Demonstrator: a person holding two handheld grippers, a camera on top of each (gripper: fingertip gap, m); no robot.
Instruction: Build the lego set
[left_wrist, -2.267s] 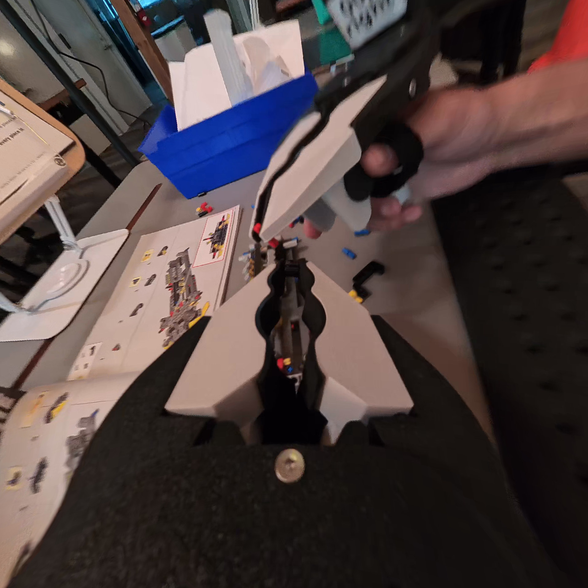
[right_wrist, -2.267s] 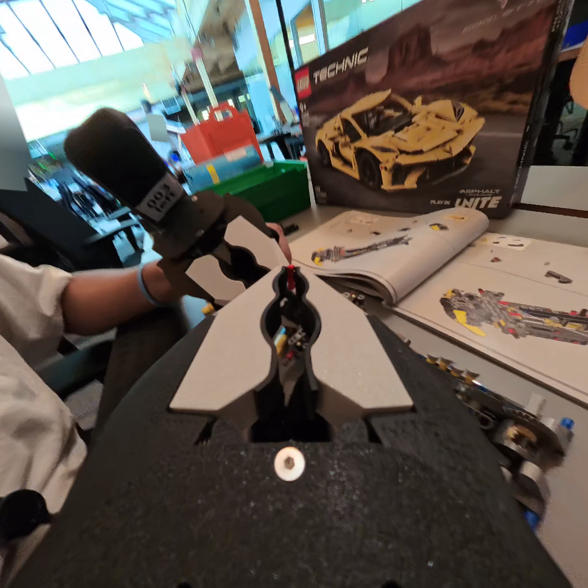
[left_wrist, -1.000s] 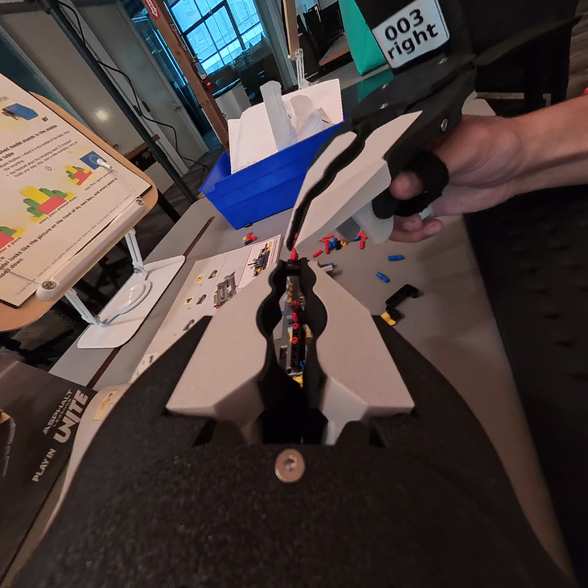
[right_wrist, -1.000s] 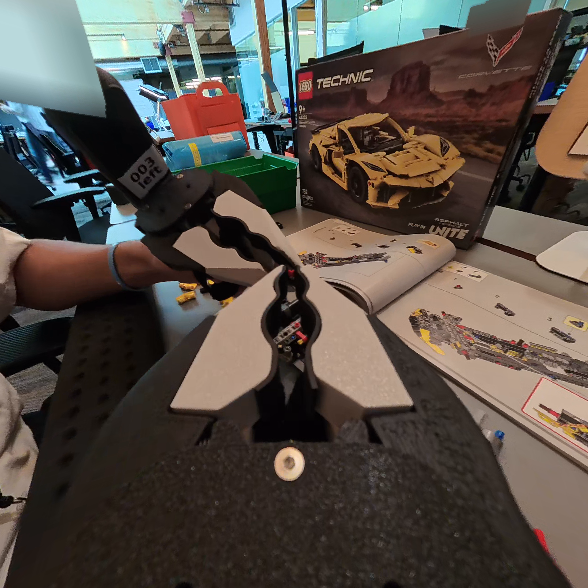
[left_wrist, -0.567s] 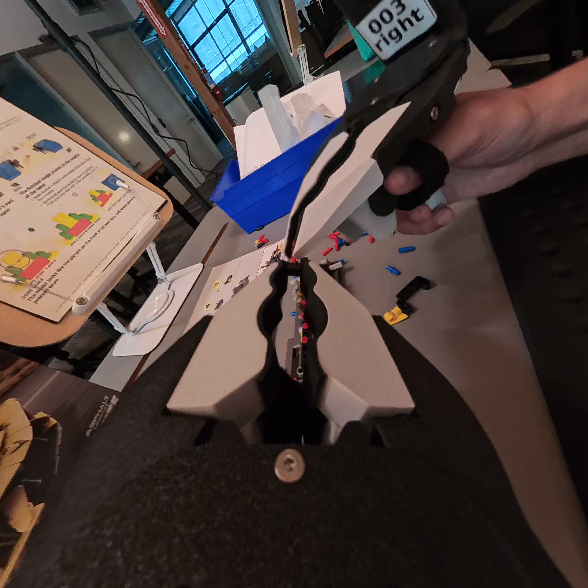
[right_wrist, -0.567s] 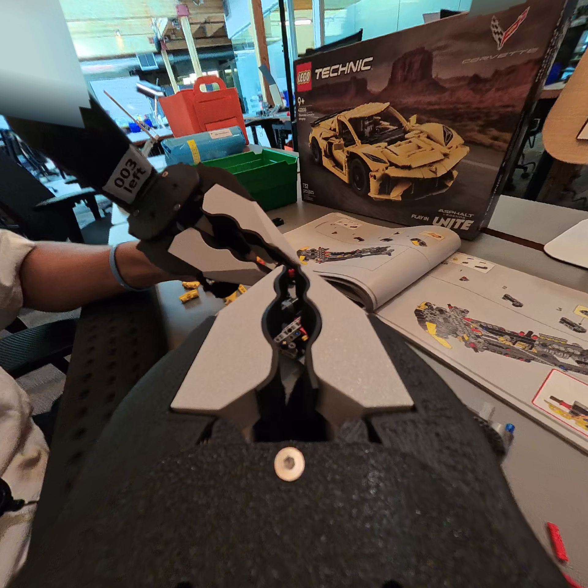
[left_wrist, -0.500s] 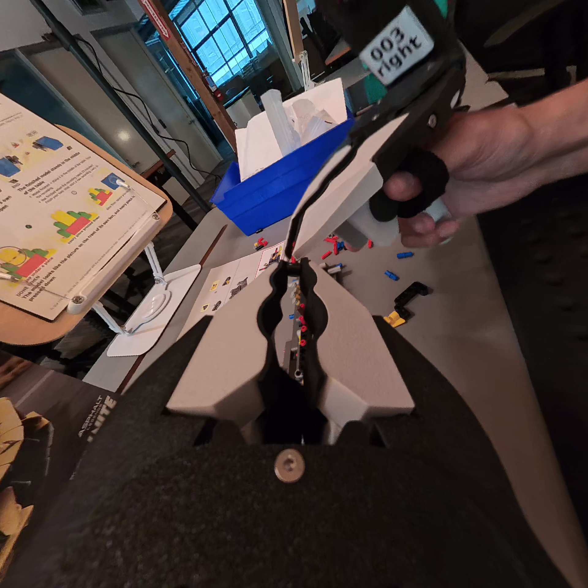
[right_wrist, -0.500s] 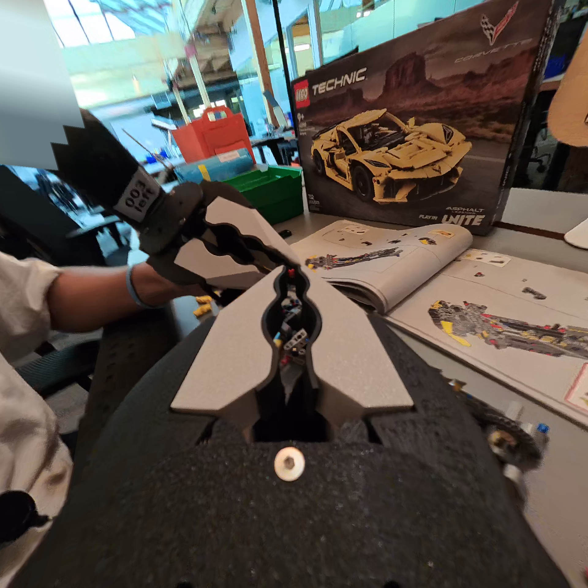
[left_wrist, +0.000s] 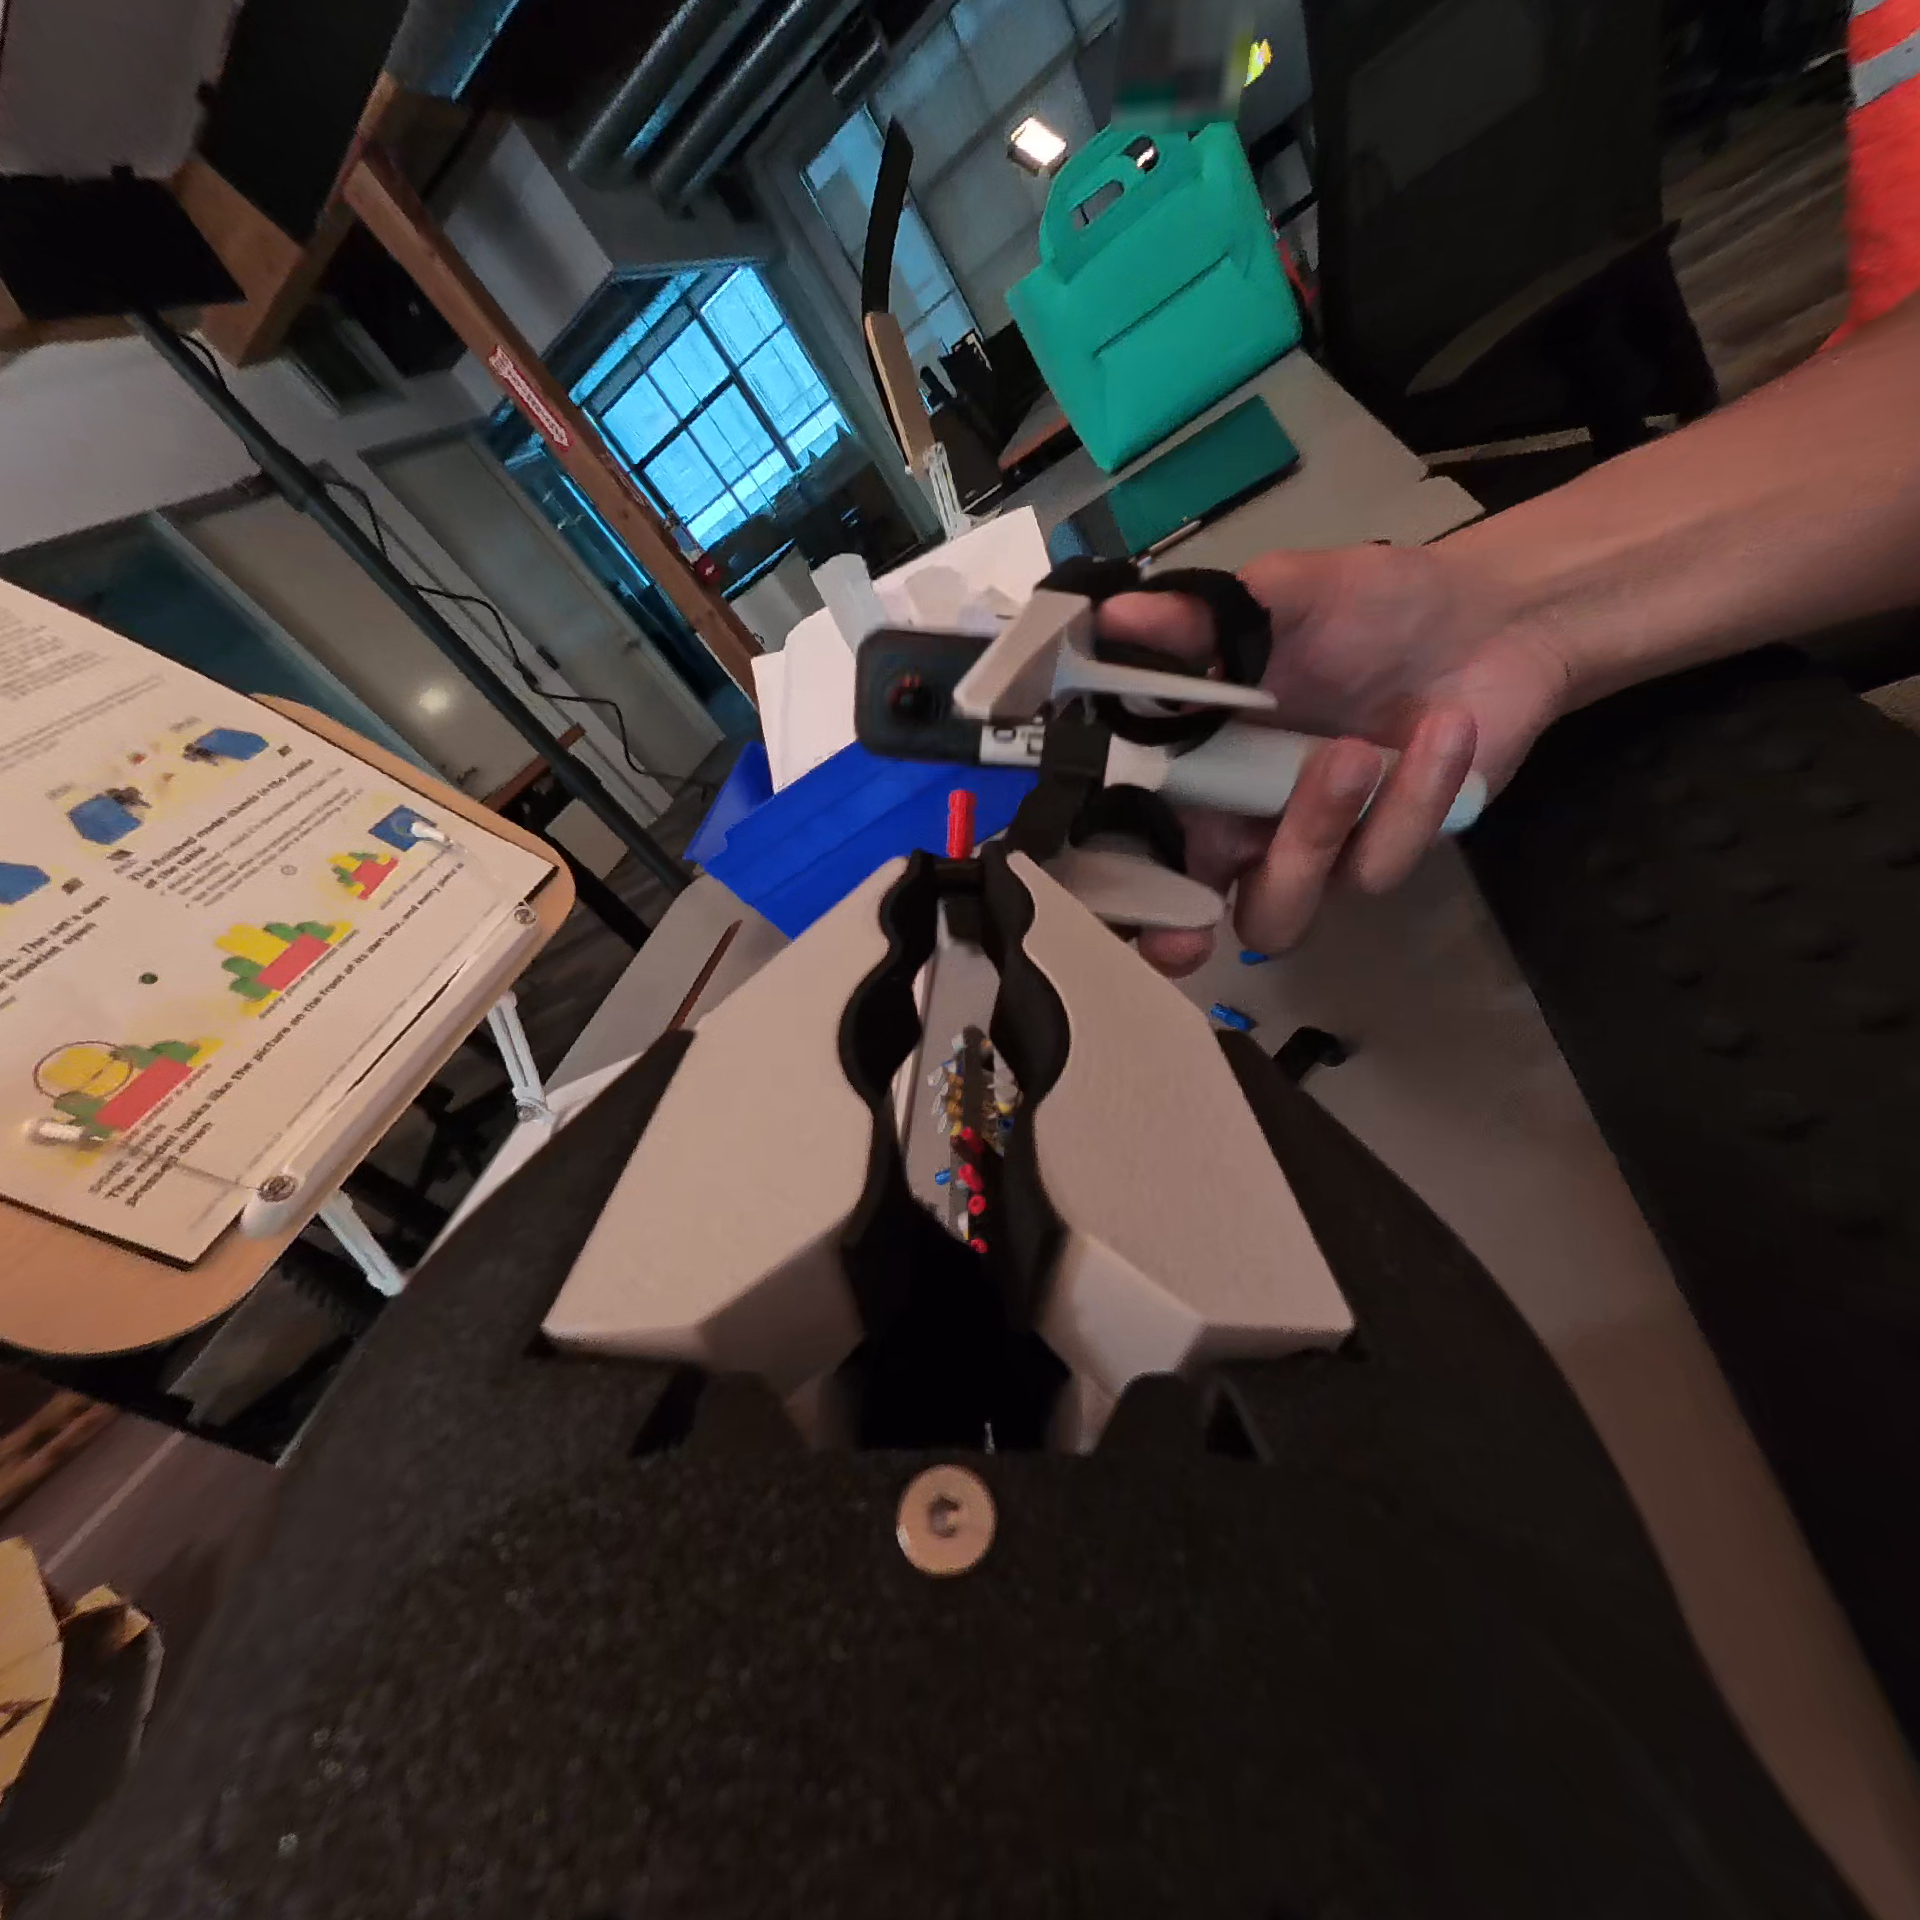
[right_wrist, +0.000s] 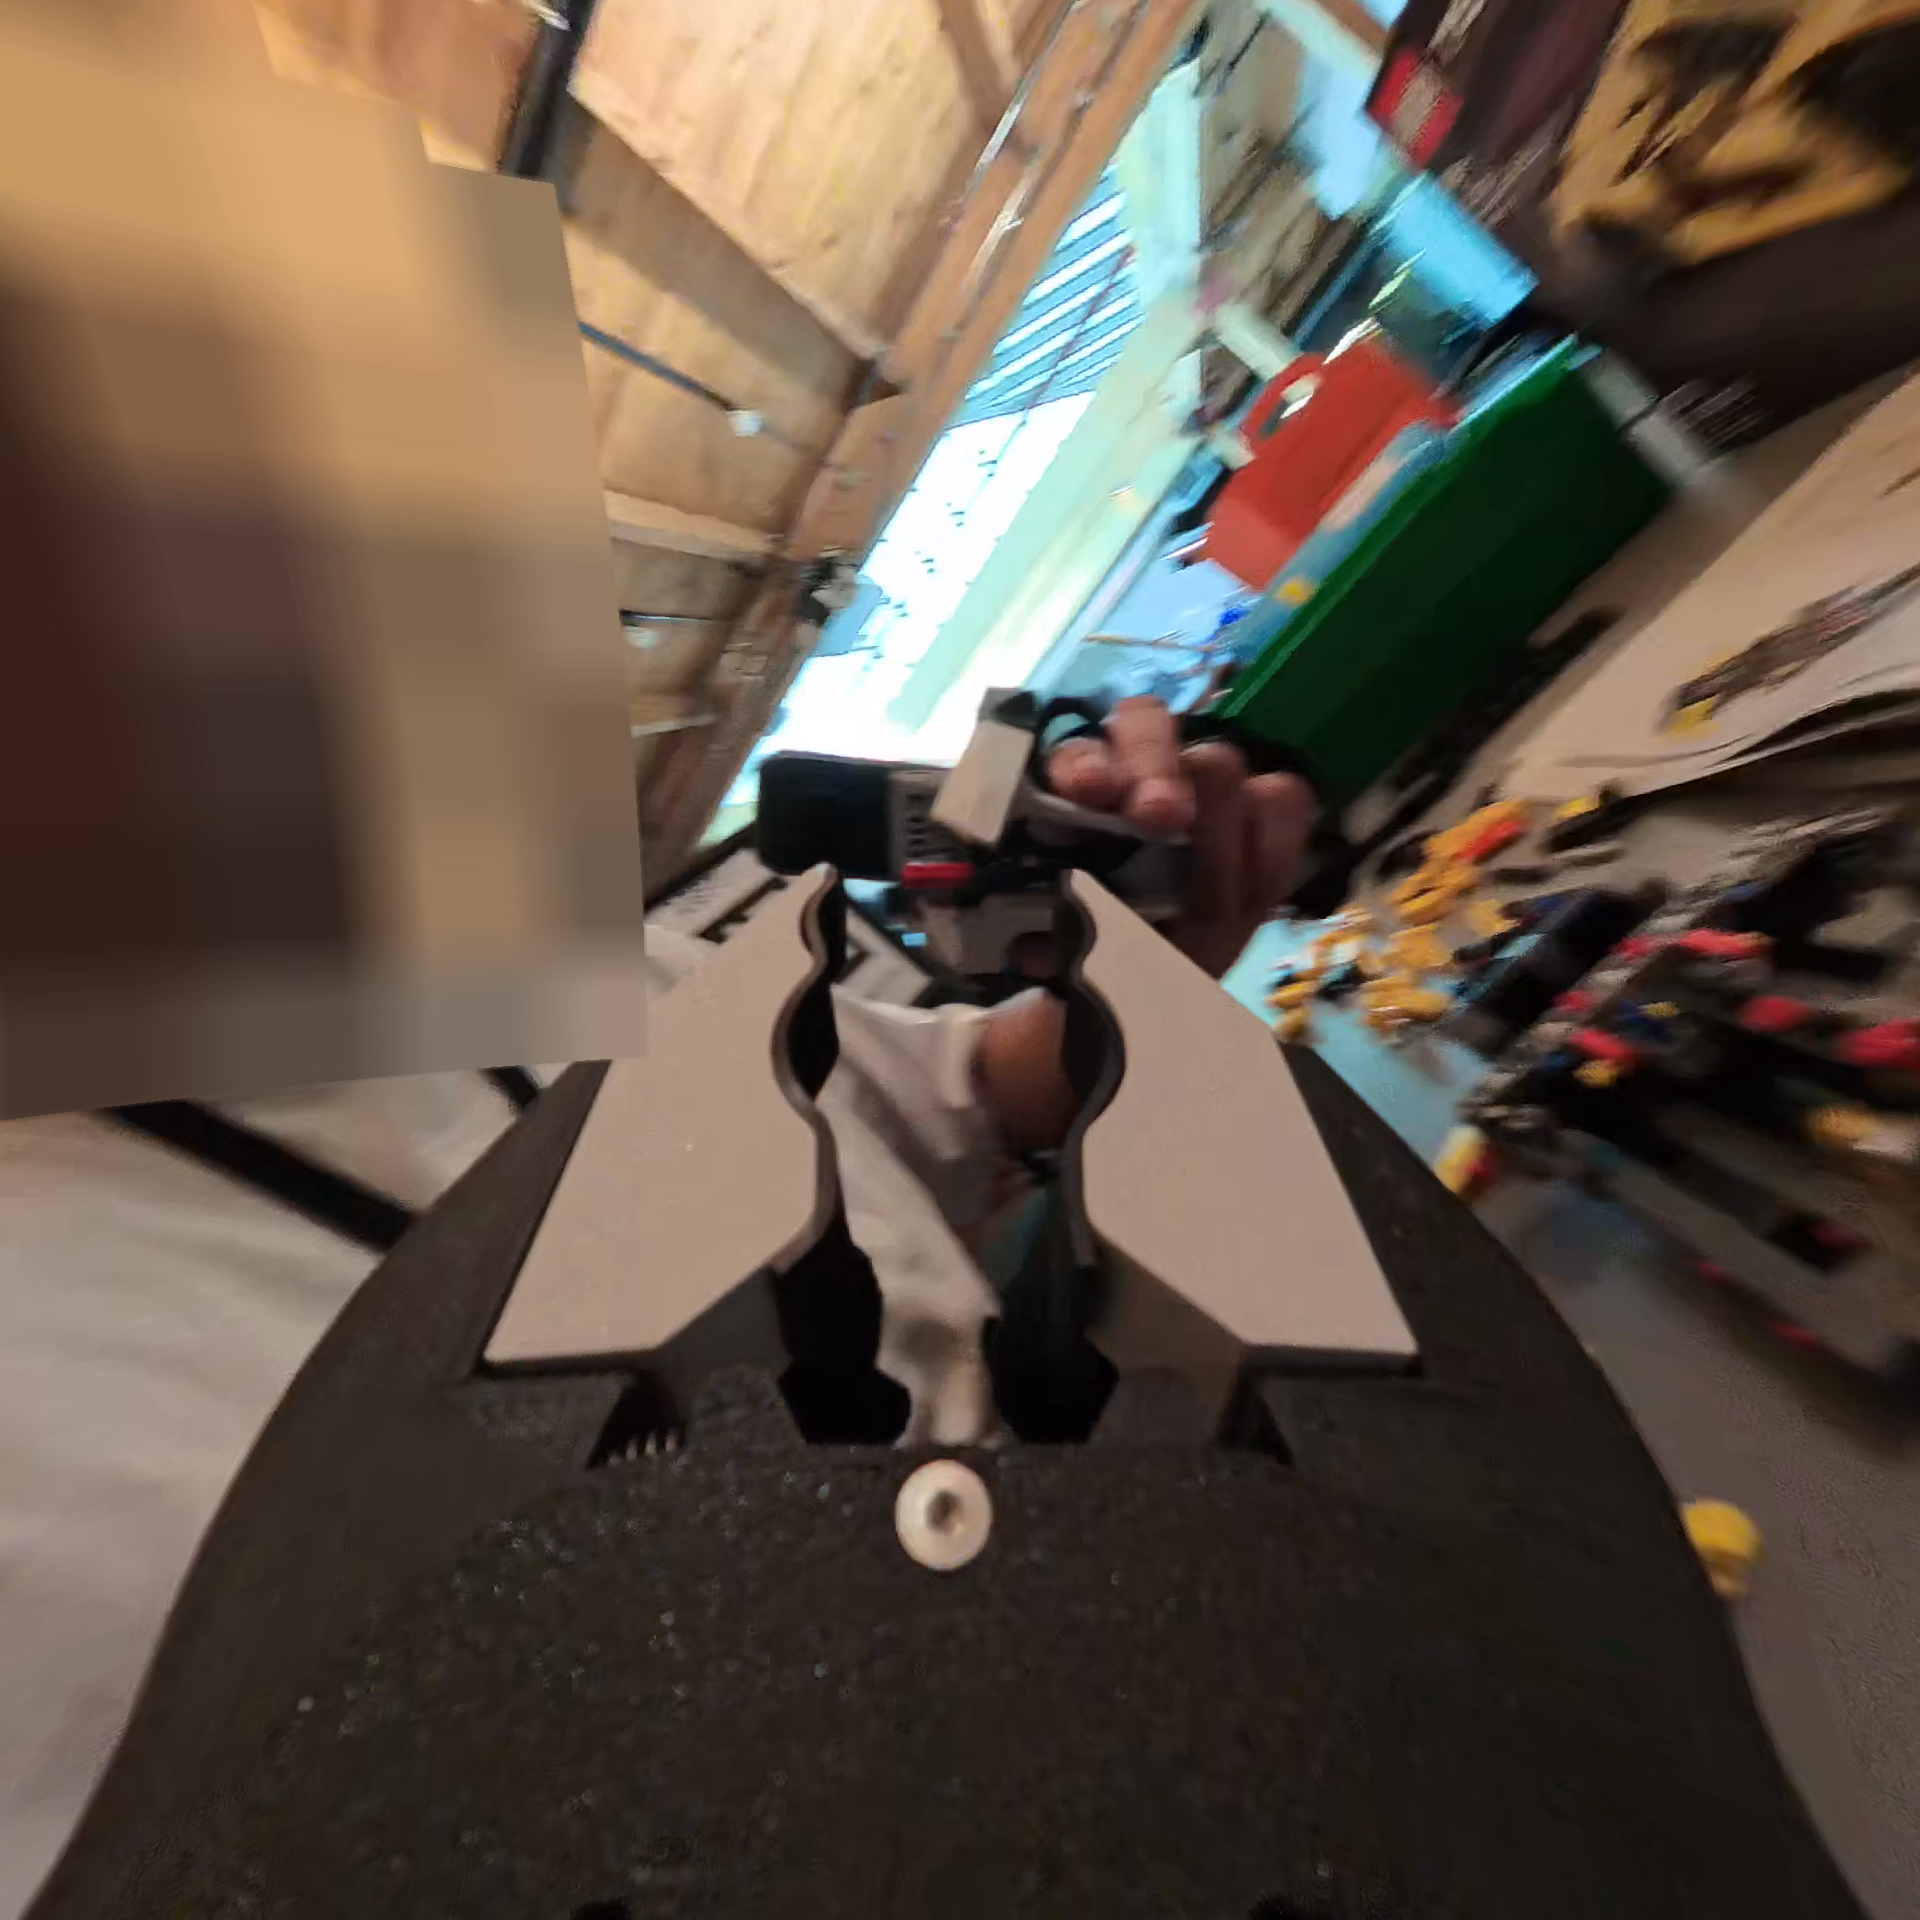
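My left gripper is shut on a small red pin that sticks out past its tips. It is raised above the grey table. A partly built lego assembly shows below through its gap. My right gripper is open and empty, rolled on its side, facing the left gripper head-on. In the blurred right wrist view the red pin lies between my right fingertips; I cannot tell if they touch it. The right gripper also shows in the left wrist view, held by a hand.
A blue bin with white paper stands behind the pin. An instruction board on a stand is at the left. Loose bricks lie on the table, with a green bin, an open booklet and the set box beyond. Less than 4 cm separates the two grippers' tips.
The right gripper held the red pin tip to tip with the left; now it has opened and rolled sideways, and the left holds the pin. Both grippers have tilted upward.
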